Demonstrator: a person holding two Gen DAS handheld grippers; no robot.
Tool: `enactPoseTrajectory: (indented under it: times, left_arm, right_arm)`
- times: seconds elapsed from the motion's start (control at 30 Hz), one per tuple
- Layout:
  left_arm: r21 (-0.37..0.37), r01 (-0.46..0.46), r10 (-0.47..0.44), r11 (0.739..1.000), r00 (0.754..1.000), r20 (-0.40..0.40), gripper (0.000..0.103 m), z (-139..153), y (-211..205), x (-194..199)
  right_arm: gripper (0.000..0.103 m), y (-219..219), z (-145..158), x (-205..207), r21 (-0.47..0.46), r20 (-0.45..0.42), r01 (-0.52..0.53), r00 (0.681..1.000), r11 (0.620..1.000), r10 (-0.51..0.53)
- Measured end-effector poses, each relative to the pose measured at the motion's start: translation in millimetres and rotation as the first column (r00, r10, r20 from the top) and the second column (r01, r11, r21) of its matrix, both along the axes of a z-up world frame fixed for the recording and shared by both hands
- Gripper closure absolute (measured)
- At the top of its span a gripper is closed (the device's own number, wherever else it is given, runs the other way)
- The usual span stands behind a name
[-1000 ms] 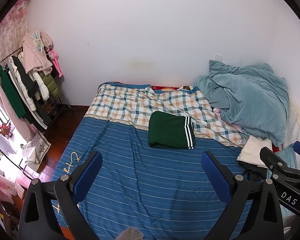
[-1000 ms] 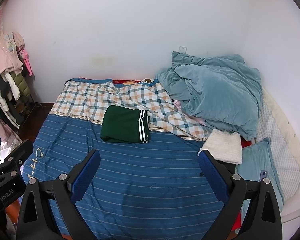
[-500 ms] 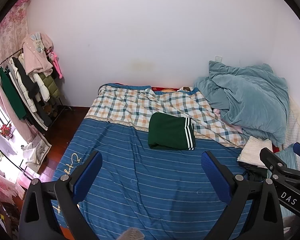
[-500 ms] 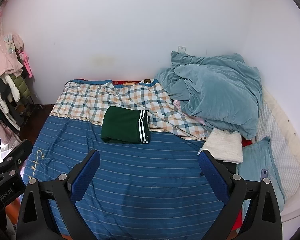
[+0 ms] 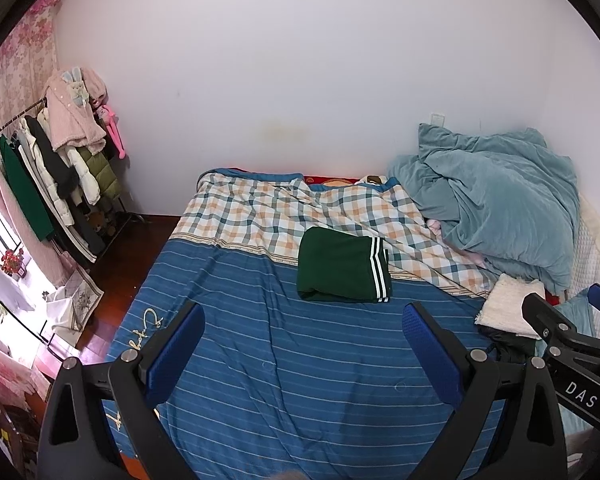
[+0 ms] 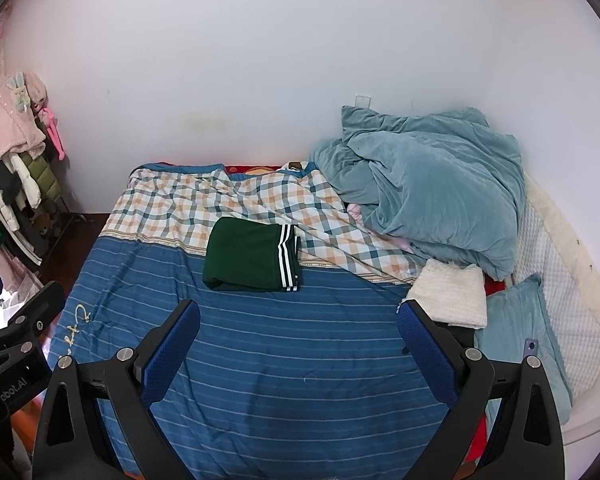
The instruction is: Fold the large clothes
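A folded garment (image 5: 342, 266) lies near the middle of the bed (image 5: 284, 364), straddling the seam where one cover meets the other. At two o'clock from it a heaped duvet (image 5: 496, 208) fills the bed's far corner against the wall. A folded towel (image 6: 450, 298) sits at three o'clock, just before the duvet, with a pillow (image 6: 516, 332) beside it at the bed's edge. A clothes rack (image 5: 48, 184) stands on the floor at nine o'clock, well apart from the bed.
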State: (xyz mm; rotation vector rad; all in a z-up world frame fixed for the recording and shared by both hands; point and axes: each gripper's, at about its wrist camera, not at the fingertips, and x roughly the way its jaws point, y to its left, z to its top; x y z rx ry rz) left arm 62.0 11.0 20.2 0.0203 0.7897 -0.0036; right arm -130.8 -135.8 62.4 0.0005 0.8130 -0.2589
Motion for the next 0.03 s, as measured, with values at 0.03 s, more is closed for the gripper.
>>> enactPoseTrajectory:
  times: [0.03]
  left_arm:
    - [-0.001, -0.002, 0.002, 1.000, 1.000, 0.003, 0.002, 1.7, 1.1, 0.4]
  right_arm:
    - [0.003, 0.4, 0.0, -1.6, 0.000, 0.001, 0.001, 1.000, 1.000, -0.001]
